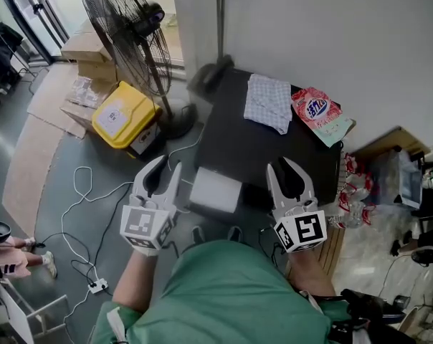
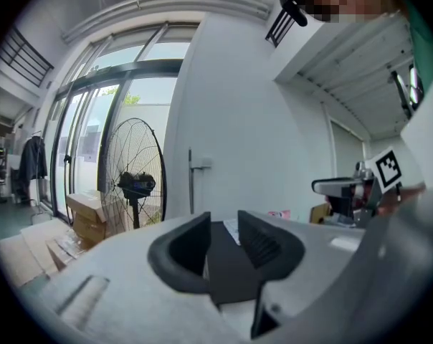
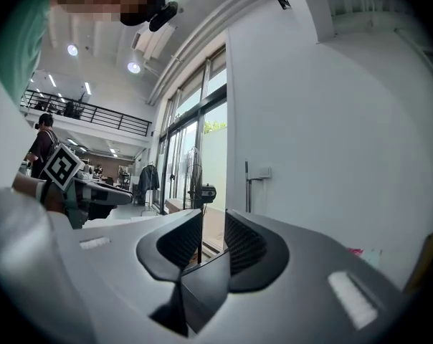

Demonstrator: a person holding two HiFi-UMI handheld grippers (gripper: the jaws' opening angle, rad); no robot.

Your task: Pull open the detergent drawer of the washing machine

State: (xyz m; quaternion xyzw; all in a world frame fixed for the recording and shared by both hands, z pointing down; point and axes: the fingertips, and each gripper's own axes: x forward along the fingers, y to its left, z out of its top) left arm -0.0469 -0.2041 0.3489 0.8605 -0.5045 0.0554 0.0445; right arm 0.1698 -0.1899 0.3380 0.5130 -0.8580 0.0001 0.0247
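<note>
The washing machine (image 1: 259,149) has a dark top and stands against the white wall. A white drawer (image 1: 215,190) juts out of its near left front edge. My left gripper (image 1: 161,165) hovers just left of that drawer, its jaws a little apart with nothing between them. My right gripper (image 1: 288,167) hangs over the machine's near right edge, open too and holding nothing. In the left gripper view the left gripper (image 2: 224,224) looks along the dark top (image 2: 227,260). In the right gripper view the right gripper (image 3: 213,224) faces the wall and windows.
A checked cloth (image 1: 268,102) and a pink detergent bag (image 1: 320,115) lie on the machine's top. A standing fan (image 1: 130,41), a yellow box (image 1: 123,117) and cardboard boxes (image 1: 87,56) are to the left. Cables (image 1: 87,213) run over the floor.
</note>
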